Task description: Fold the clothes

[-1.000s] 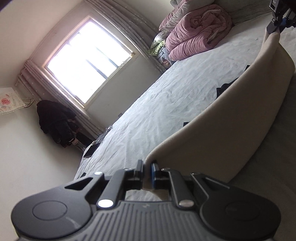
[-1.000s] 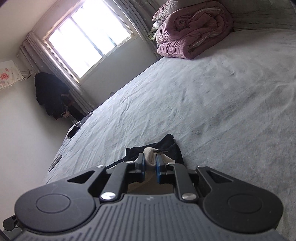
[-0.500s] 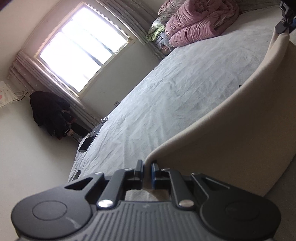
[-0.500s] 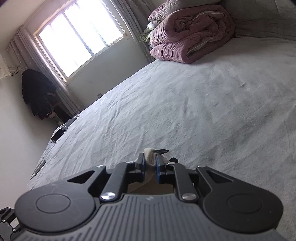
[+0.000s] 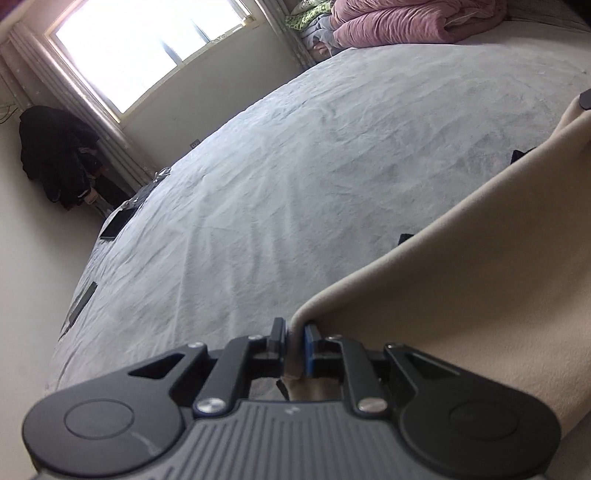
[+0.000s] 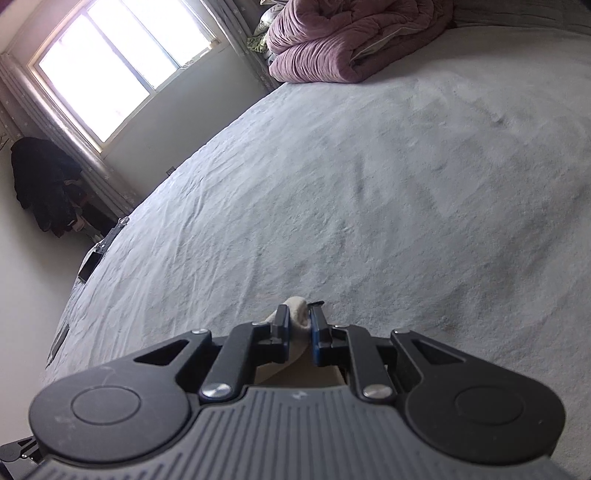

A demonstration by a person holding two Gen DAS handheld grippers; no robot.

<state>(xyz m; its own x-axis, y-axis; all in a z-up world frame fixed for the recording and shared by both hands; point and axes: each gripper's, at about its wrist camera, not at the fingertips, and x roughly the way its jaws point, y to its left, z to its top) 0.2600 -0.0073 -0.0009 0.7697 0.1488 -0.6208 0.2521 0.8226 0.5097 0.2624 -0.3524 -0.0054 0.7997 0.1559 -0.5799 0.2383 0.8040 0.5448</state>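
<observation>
A beige garment (image 5: 461, 295) stretches from my left gripper (image 5: 294, 326) up to the right edge of the left wrist view, low over the grey bed sheet (image 5: 295, 166). The left jaws are opening slightly, with the garment's edge still pinched between the pads. In the right wrist view my right gripper (image 6: 298, 321) is shut on a bunched corner of the beige garment (image 6: 297, 308), just above the sheet (image 6: 369, 184). Small bits of a black garment (image 5: 404, 238) show from under the beige cloth.
A rolled pink duvet (image 5: 399, 22) (image 6: 351, 40) lies at the far end of the bed, with pillows beside it. A dark tablet (image 5: 118, 223) and a flat black device (image 5: 83, 301) lie along the bed's left edge. Dark coats (image 5: 55, 155) hang under the window.
Both grippers have moved forward across the bed and come lower, carrying the beige garment. The black garment seen ahead of the right gripper has dropped out of its view.
</observation>
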